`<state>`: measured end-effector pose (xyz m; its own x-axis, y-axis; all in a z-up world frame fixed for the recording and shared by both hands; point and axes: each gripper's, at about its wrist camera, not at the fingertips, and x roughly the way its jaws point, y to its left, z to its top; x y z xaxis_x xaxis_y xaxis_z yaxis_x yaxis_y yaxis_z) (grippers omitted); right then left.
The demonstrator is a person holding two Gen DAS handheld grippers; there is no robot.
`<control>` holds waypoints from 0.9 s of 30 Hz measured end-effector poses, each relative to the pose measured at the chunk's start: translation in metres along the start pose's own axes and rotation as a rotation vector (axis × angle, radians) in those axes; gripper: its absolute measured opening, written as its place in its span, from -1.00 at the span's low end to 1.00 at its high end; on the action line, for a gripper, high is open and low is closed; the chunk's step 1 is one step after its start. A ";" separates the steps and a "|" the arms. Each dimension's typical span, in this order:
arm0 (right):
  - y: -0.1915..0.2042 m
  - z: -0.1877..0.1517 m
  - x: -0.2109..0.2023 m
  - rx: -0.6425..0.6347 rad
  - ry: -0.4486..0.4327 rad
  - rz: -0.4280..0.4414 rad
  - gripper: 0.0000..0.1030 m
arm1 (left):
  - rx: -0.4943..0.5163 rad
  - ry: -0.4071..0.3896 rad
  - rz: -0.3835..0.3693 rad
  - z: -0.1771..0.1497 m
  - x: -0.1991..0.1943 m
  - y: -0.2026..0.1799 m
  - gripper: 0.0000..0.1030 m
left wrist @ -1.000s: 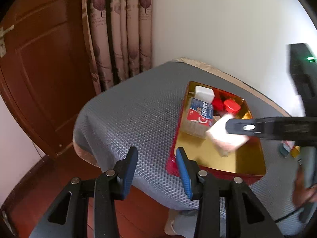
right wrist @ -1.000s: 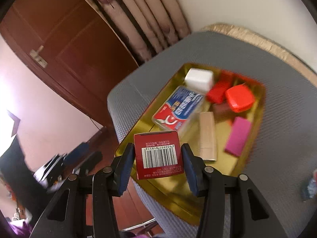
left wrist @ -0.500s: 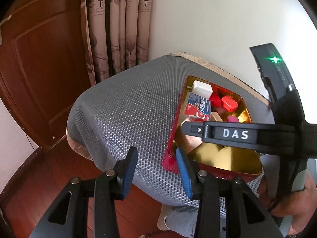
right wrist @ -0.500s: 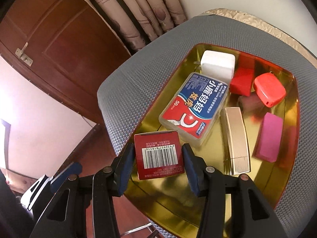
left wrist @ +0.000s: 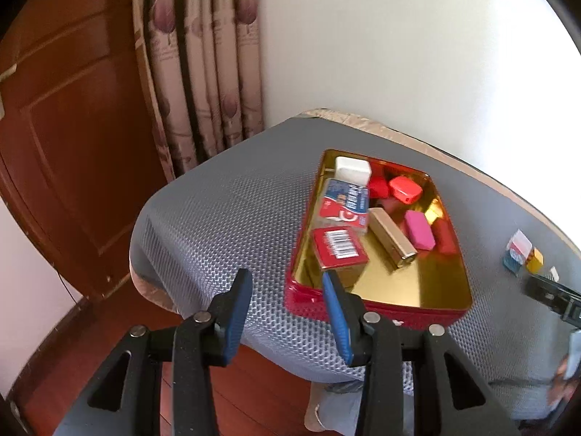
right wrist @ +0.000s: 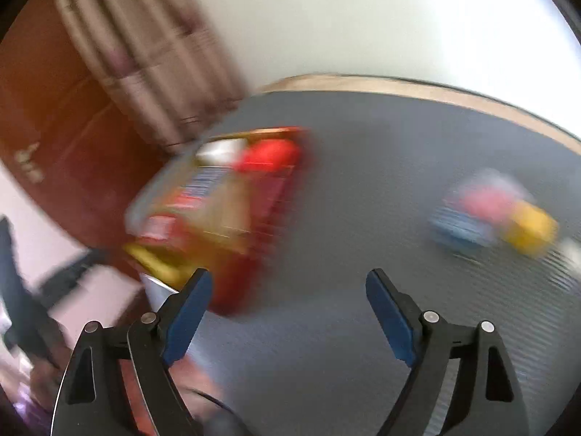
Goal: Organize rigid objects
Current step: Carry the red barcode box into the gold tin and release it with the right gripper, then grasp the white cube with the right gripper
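Note:
A red tray with a gold inside sits on the grey mat. In it lie a red barcode box, a blue-and-red plastic case, a white box, a gold bar, a pink block and a red case. My left gripper hovers at the tray's near left corner, its jaws slightly apart and empty. My right gripper is over bare mat to the right of the blurred tray, and its empty jaws are opening wide.
A blue packet and a yellow cube lie loose on the mat to the right; the same yellow cube shows in the left wrist view. A wooden door and curtain stand at the left. The table edge drops off near me.
The right gripper let go of the red barcode box, which now lies in the tray. It opened and swung right, away from the tray. The left gripper barely shifted.

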<state>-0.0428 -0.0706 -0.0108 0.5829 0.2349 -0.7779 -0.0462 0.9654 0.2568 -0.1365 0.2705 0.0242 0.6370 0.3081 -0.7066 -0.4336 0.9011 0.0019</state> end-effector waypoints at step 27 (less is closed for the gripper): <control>-0.173 0.006 0.001 -0.051 0.031 -0.195 -0.46 | 0.350 0.159 -0.403 0.009 0.003 -0.239 -0.20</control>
<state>-0.0295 -0.2379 -0.0530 0.5592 0.0451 -0.8278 0.0239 0.9972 0.0705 -0.0253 0.0591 0.0285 0.5928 -0.1070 -0.7982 0.0794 0.9941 -0.0744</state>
